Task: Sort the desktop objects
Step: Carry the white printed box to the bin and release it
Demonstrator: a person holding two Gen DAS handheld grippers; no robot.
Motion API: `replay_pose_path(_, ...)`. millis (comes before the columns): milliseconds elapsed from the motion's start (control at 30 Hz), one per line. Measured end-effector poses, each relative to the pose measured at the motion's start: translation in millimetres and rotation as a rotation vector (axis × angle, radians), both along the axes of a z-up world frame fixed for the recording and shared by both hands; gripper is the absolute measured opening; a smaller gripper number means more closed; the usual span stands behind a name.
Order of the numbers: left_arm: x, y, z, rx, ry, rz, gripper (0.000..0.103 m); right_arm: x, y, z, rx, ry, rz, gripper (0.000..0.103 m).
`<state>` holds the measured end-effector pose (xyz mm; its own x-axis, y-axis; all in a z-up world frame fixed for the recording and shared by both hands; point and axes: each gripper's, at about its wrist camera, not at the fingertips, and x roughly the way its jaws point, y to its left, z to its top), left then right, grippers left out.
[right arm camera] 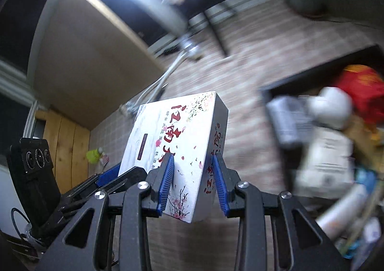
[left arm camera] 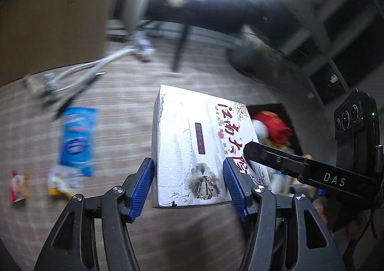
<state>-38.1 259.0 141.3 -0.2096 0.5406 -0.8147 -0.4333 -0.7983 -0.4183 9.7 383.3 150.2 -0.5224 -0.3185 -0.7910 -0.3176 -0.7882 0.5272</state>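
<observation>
Two grippers share one load: a white tissue box [left arm camera: 192, 148] printed with red calligraphy and ink blossoms, lifted clear of the woven table mat [left arm camera: 124, 107].

From your left wrist camera, your left gripper [left arm camera: 189, 184] has its blue ribbed pads [left arm camera: 141, 187] pressed against the two long sides of the box near its close end, so it is clamped on the box. The black finger of your right gripper [left arm camera: 271, 158] reaches in from the right and lies across the box's right edge. Left of the box, on the mat, lie a blue packet [left arm camera: 78, 141], a small yellow-and-white sachet [left arm camera: 61, 182] and a red sachet [left arm camera: 18, 185], all blurred. Behind the box's far right corner sits a dark bin [left arm camera: 271, 108] with something red and white inside.

From your right wrist camera, your right gripper [right arm camera: 193, 182] pinches a corner of the tissue box [right arm camera: 177, 131], one pad on the printed top face and the other on the narrow side. Your left gripper [right arm camera: 112, 175] shows at the box's lower left. To the right, the dark bin [right arm camera: 312, 74] holds a blurred heap of items.
</observation>
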Motion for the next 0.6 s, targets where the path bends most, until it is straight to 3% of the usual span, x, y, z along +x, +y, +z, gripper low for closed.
replay_pose_path(367, 58.2, 150.4, 8.6, 0.004, 0.024, -0.249, 0.056, 112.0, 131.0, 9.5, 0.039, -0.004, -0.215, 0.034)
replay_pose_path(467, 73.9, 179.1, 10.9, -0.017, 0.048, -0.301, 0.056, 135.6, 163.3, 10.3, 0.031, -0.013, -0.260, 0.034)
replay_pose_path(600, 76.3, 186.5, 14.1, -0.013, 0.033, -0.310, 0.051, 155.3, 188.8, 16.1, 0.025, 0.002, -0.285, 0.034)
